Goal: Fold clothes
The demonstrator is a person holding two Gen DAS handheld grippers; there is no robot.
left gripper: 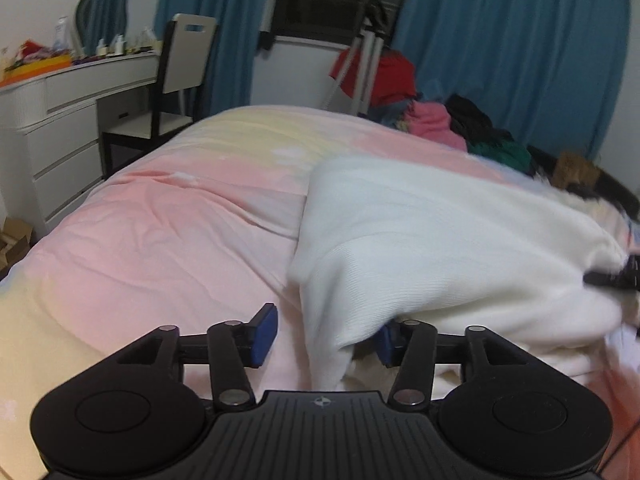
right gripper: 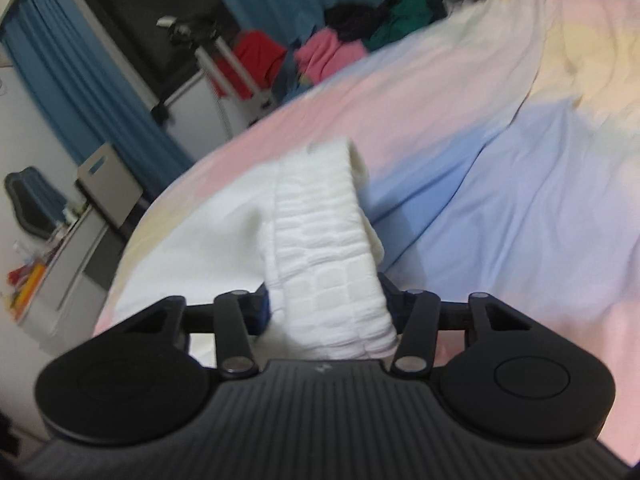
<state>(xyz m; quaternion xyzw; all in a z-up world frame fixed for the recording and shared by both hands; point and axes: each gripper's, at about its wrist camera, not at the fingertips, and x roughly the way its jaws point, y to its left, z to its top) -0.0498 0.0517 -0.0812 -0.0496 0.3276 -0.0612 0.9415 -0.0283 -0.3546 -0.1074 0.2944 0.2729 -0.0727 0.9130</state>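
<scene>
a: right up close, right gripper (right gripper: 326, 312) clamped on the ribbed hem band of the white sweater (right gripper: 320, 240), blue pads pressed in on both sides of the cloth.

b: and left gripper (left gripper: 326, 334) spread wide, pinching nothing; one blue pad bare over the sheet, the other half tucked under a drooping corner of the sweater (left gripper: 440, 236).

a: so held on the right only. seen from the right wrist, running straight out from the jaws, long axis along the fingers, far end folded over and lying on the pastel bedspread (right gripper: 520, 200).

b: from the left wrist, lying to the right of the jaws, bulk spread across the bedspread (left gripper: 160, 220) toward the far right edge, blurred there.

a: probably mid-fold, then; looks like any next grip on the free corner falls to the left, nearest of the two, with the cloth already brushing its right pad.

b: farther off, heap of other clothes (left gripper: 460, 124) at the bed's far end, red, pink, green, black. beyond that, tripod (left gripper: 368, 48), blue curtains (left gripper: 520, 52), chair (left gripper: 176, 80) by a white dresser (left gripper: 60, 120).
</scene>
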